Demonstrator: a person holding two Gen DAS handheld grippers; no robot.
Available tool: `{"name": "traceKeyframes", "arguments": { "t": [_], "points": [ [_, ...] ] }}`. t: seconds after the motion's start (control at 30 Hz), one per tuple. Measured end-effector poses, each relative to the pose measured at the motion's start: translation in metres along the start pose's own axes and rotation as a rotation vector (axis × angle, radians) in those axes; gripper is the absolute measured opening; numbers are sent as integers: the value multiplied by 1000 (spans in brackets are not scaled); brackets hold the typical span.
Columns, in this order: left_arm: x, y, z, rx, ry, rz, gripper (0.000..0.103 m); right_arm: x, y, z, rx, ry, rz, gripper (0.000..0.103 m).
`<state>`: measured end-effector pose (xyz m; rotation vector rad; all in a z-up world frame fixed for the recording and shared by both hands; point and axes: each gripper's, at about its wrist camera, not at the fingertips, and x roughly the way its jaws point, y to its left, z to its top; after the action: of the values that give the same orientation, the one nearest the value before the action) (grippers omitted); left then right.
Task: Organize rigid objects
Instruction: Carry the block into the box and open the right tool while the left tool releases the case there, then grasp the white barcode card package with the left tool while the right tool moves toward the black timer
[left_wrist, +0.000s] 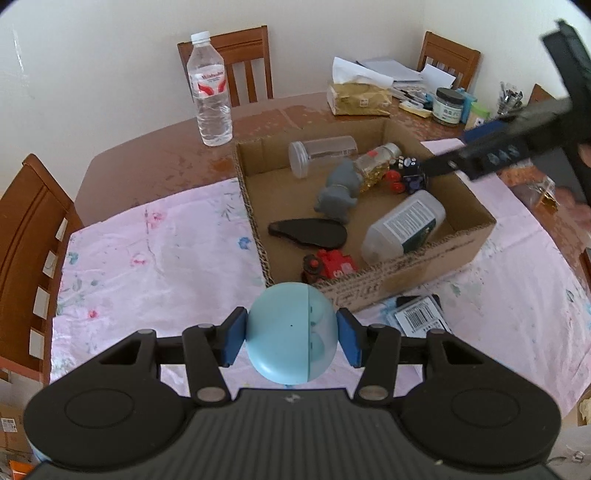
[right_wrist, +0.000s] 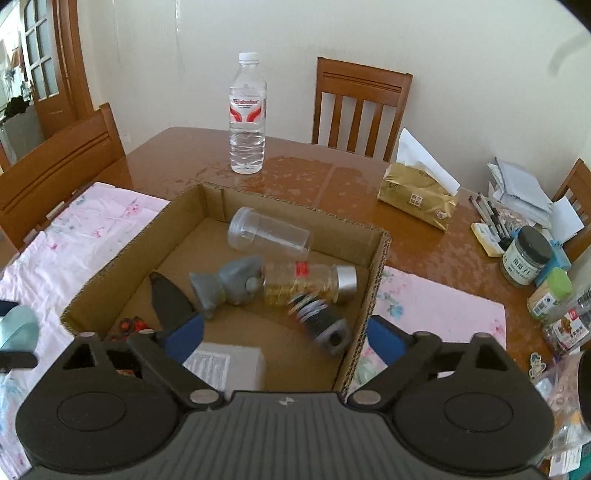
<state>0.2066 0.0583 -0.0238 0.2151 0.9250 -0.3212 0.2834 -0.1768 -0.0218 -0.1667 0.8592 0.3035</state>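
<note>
- Cardboard box (left_wrist: 413, 273): open-topped, on the pink floral cloth (left_wrist: 155, 258) that covers the near part of the brown worktop (left_wrist: 155, 162).
- Box contents, all lying down: clear plastic jar (left_wrist: 321, 155) at the far wall; gold-filled glass bottle with silver cap (left_wrist: 376, 166) beside a grey animal figure (left_wrist: 338, 194); dark toy with red wheels (left_wrist: 404, 177); white labelled bottle (left_wrist: 404, 225) tilted against the near-right wall; black flat oval case (left_wrist: 308, 232); red toy vehicle (left_wrist: 330, 264) in the near corner.
- Pale blue egg-shaped capsule (left_wrist: 291, 332): outside the box, above the cloth just before the box's near corner, one half translucent.
- Left gripper (left_wrist: 291, 338): blue pads pressed on both sides of the capsule, gripping it.
- Right gripper (right_wrist: 284, 336): jaws spread wide, nothing between the pads; poised over the box's near-right part. A blurred dark object (right_wrist: 325, 325) lies in the box just ahead of it.
- Water bottle (left_wrist: 208, 88): upright on bare worktop beyond the box.
- Gold tissue pack (right_wrist: 419, 197): on the worktop, right of the box.
- Dark-lidded jar (right_wrist: 526, 260), pens and papers: clustered at the far right.
- Wooden chairs (right_wrist: 360, 107): around the worktop.
</note>
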Motion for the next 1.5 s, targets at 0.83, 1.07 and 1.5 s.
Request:
{"name": "traceKeyframes", "arguments": {
  "t": [0.83, 1.07, 1.5],
  "points": [
    [112, 5, 103, 80, -6, -33, 52, -61, 21, -54, 177, 45, -98, 103],
    [144, 12, 122, 68, 6, 7, 52, -68, 16, -71, 212, 72, -151, 103],
    [113, 6, 118, 100, -58, 10, 103, -65, 15, -78, 225, 85, -164, 103]
  ]
}}
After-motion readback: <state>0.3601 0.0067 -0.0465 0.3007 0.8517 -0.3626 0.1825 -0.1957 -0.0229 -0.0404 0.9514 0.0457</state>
